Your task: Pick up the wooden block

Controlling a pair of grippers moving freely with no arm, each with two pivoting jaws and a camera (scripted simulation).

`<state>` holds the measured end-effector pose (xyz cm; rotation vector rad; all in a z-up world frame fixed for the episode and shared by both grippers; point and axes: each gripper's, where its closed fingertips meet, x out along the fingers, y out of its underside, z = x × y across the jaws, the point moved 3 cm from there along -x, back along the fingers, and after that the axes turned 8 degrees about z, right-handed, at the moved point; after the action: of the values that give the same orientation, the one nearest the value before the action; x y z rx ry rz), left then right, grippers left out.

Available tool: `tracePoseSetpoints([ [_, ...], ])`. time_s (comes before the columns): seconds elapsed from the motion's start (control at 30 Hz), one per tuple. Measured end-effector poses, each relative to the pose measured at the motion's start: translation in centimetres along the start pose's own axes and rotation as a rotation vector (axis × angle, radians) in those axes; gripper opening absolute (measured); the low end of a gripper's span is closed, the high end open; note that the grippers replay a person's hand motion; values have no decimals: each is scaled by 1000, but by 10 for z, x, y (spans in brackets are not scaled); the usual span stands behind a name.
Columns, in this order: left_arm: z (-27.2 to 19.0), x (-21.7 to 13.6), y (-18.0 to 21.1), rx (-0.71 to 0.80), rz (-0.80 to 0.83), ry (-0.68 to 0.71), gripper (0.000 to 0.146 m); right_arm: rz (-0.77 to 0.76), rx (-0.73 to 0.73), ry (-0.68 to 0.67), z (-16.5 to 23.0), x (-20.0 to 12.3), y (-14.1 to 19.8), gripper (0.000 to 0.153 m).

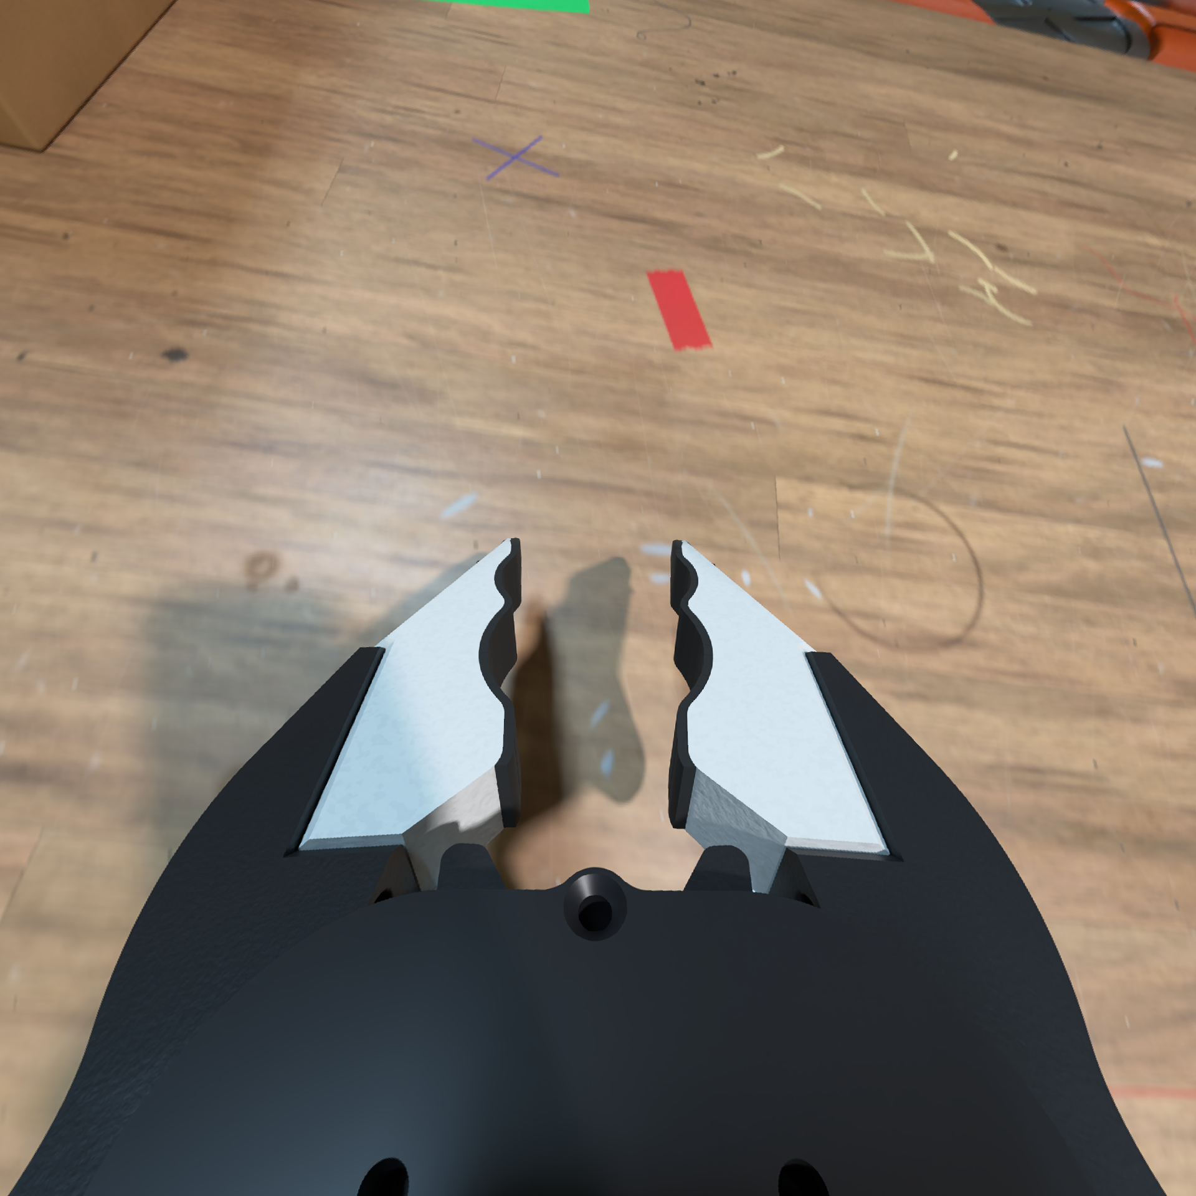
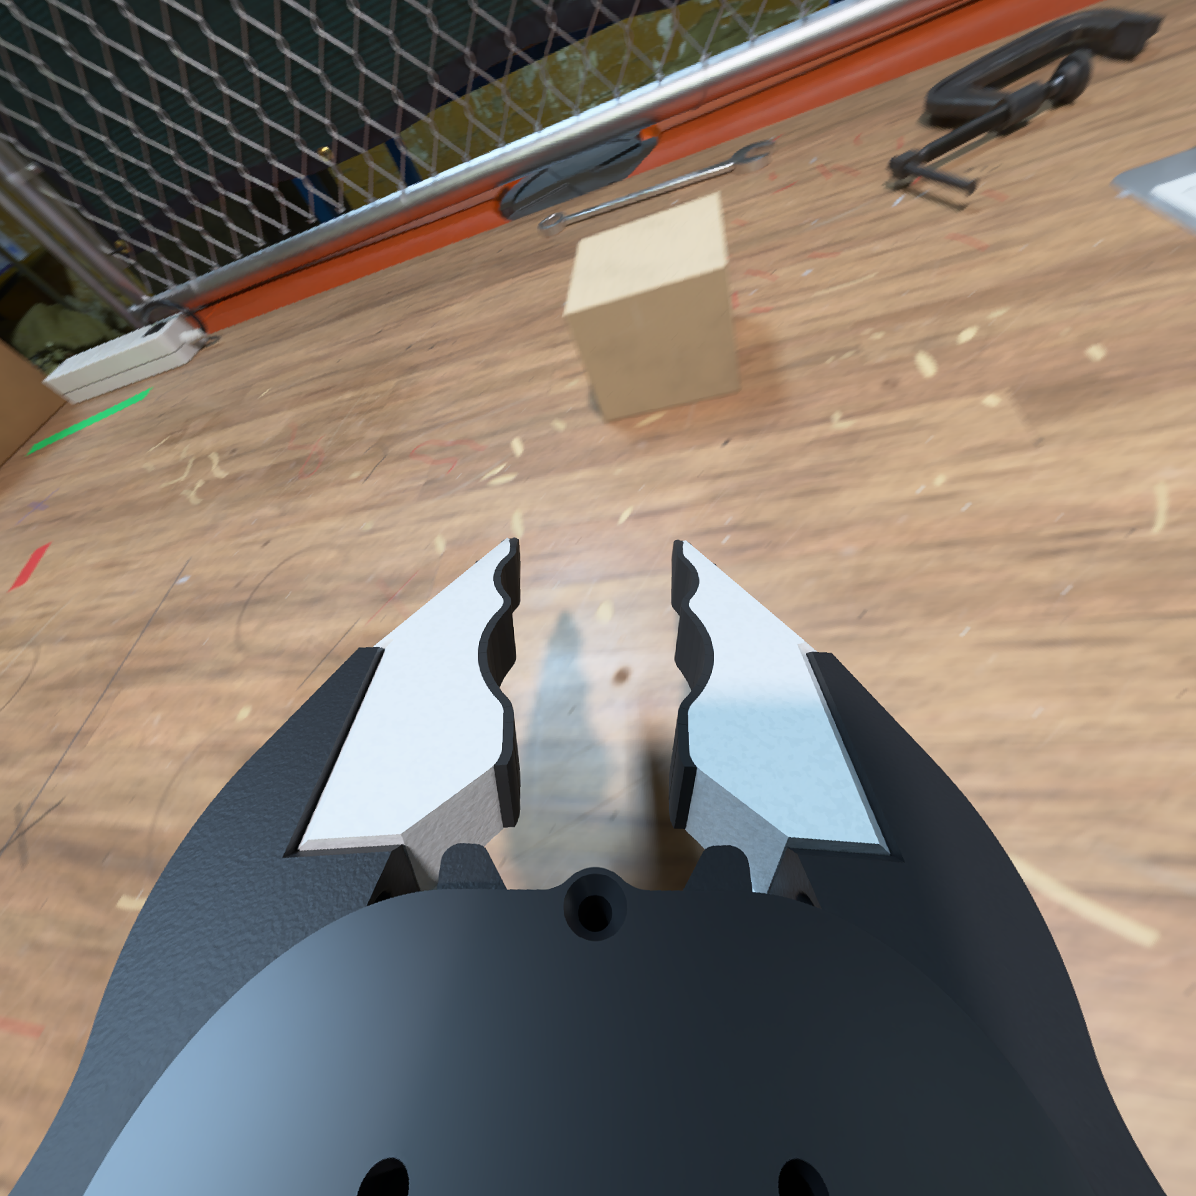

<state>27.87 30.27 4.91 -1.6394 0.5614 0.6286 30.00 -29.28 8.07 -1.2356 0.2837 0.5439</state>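
The wooden block point(image 2: 653, 310) is a pale tan cube standing on the wooden benchtop point(image 2: 906, 518), ahead of my right gripper and slightly right of its centre line. My right gripper point(image 2: 595, 550) is open and empty, well short of the block, above the bench. My left gripper point(image 1: 595, 550) is open and empty over a bare stretch of the same benchtop point(image 1: 259, 388). The block does not show in the left wrist view.
Behind the block lie a wrench point(image 2: 653, 188) and a dark tool point(image 2: 582, 171) along the orange edge rail point(image 2: 362, 249) and mesh fence point(image 2: 194, 129). A black clamp point(image 2: 1009, 97) lies far right, a white box point(image 2: 123, 362) far left. A cardboard box point(image 1: 58, 58) and red tape point(image 1: 678, 309) show in the left view.
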Motion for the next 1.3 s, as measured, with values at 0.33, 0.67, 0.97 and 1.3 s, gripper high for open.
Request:
tracePoseSetpoints([
  [0.33,-24,-42,49,42,38,-55,48,115,-185,-146,64,-11,48,53],
  [0.67,-46,-60,36,201,-63,-46,47,127,-252,-162,97,-22,63,53],
  [0.97,-71,-56,29,265,-103,15,44,136,-320,-43,84,-25,68,54],
  [1.3,-103,-49,33,339,-78,92,41,166,-312,-5,70,-28,76,57],
])
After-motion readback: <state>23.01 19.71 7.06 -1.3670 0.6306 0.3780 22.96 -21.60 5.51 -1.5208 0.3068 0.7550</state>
